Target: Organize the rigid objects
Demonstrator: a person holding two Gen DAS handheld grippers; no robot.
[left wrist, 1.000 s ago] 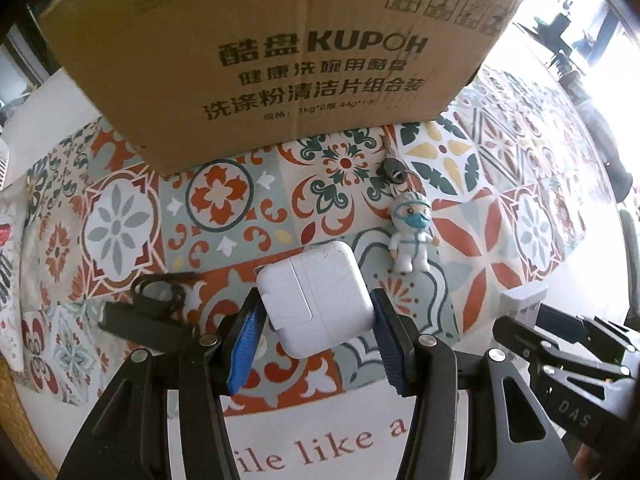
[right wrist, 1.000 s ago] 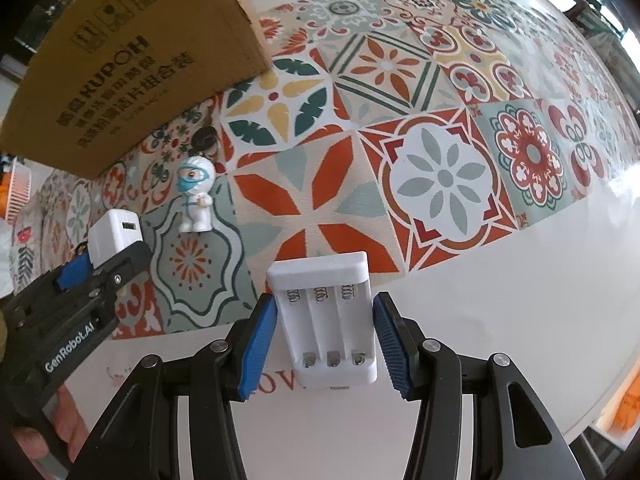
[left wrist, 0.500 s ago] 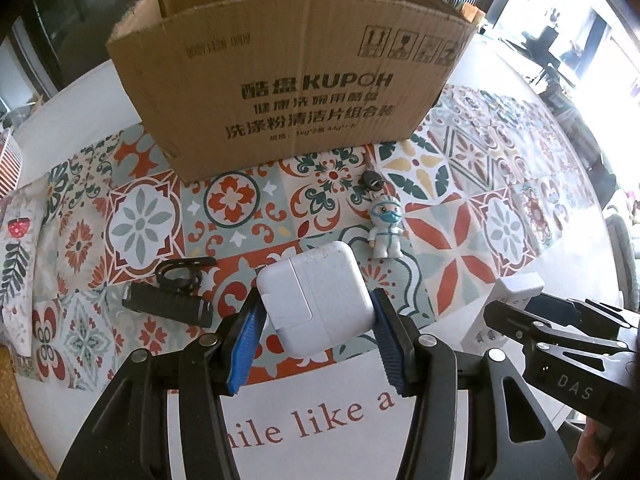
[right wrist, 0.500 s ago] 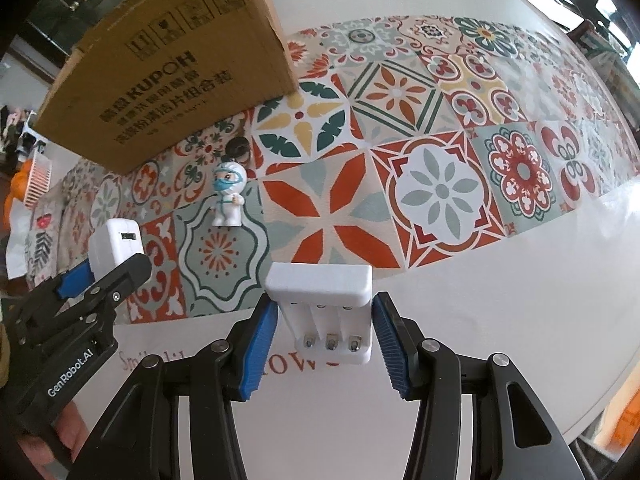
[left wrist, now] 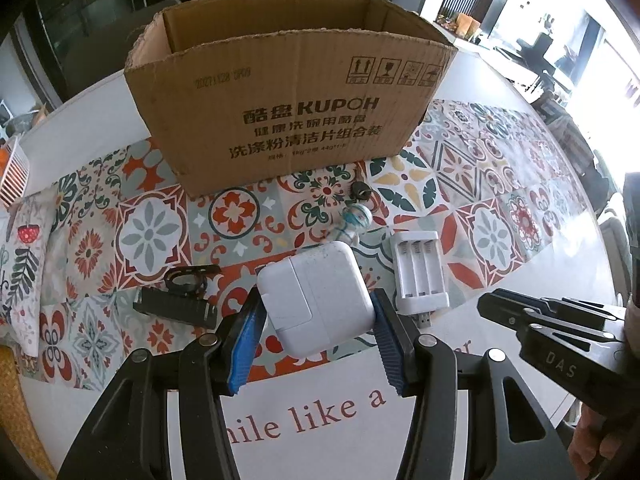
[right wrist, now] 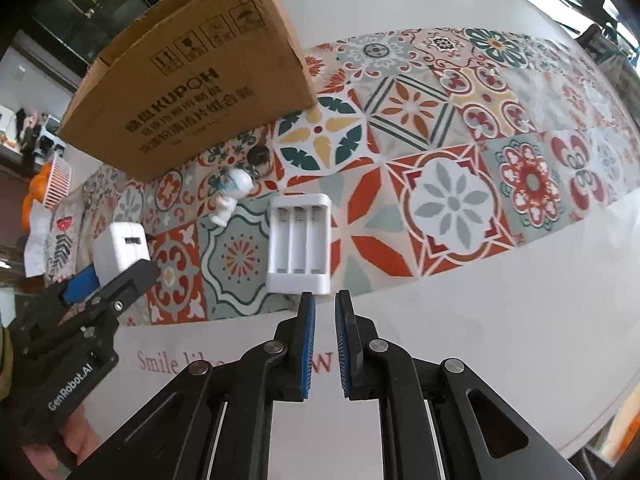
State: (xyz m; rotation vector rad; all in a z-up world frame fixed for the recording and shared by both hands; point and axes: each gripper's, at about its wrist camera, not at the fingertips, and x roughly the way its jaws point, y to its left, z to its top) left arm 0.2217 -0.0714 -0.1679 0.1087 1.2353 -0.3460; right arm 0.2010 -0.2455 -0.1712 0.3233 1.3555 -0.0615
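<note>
Nearby, figurine (before box)

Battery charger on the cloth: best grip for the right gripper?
Grip the battery charger across its two long side walls, coming straight down. It lies flat, slots up, long axis in line with the right gripper, whose narrow gap must widen first.
</note>
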